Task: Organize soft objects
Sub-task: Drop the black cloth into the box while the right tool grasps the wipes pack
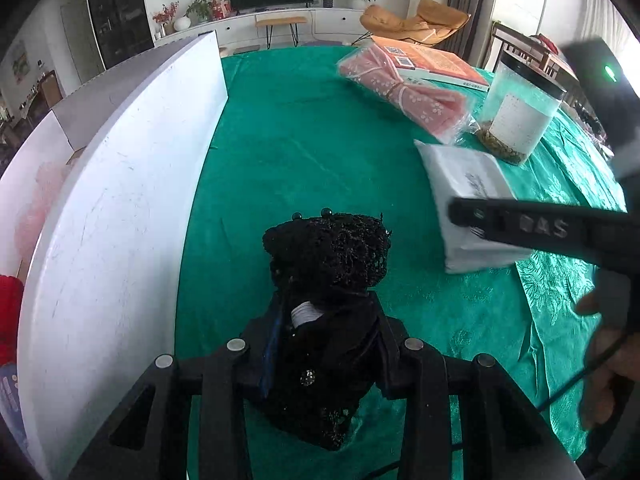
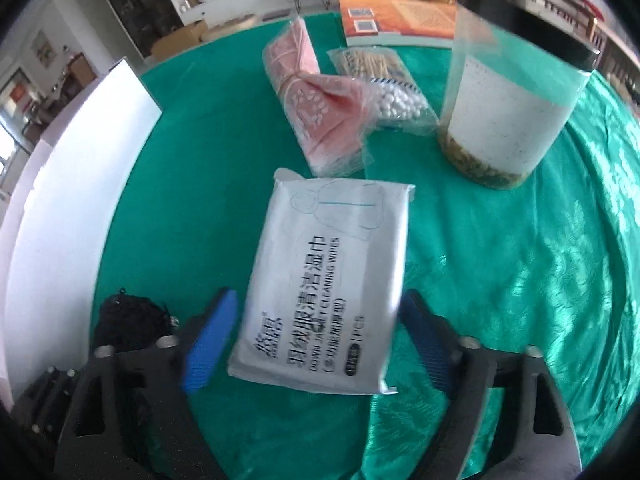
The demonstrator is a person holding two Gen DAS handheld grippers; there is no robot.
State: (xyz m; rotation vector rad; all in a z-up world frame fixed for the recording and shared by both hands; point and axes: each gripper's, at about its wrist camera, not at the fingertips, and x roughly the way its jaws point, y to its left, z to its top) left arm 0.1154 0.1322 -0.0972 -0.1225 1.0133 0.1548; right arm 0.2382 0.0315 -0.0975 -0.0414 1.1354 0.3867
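Note:
My left gripper (image 1: 326, 320) is shut on a black lace hair net (image 1: 326, 256) and holds it above the green tablecloth (image 1: 304, 128), next to a white box wall (image 1: 120, 208). My right gripper (image 2: 320, 320) is open, its blue pads (image 2: 210, 344) on either side of a white wet-wipes pack (image 2: 324, 280) that lies on the cloth; whether they touch it I cannot tell. The pack also shows in the left wrist view (image 1: 468, 204), with the right gripper's finger (image 1: 532, 228) over it. A pink bagged cloth (image 2: 316, 100) lies farther back. The black net shows at lower left (image 2: 128, 320).
A clear jar with a black lid (image 2: 508, 92) stands at the right. A bag of cotton swabs (image 2: 384, 80) and an orange book (image 2: 396, 20) lie behind. Pink and red soft items (image 1: 44, 200) sit inside the white box at left.

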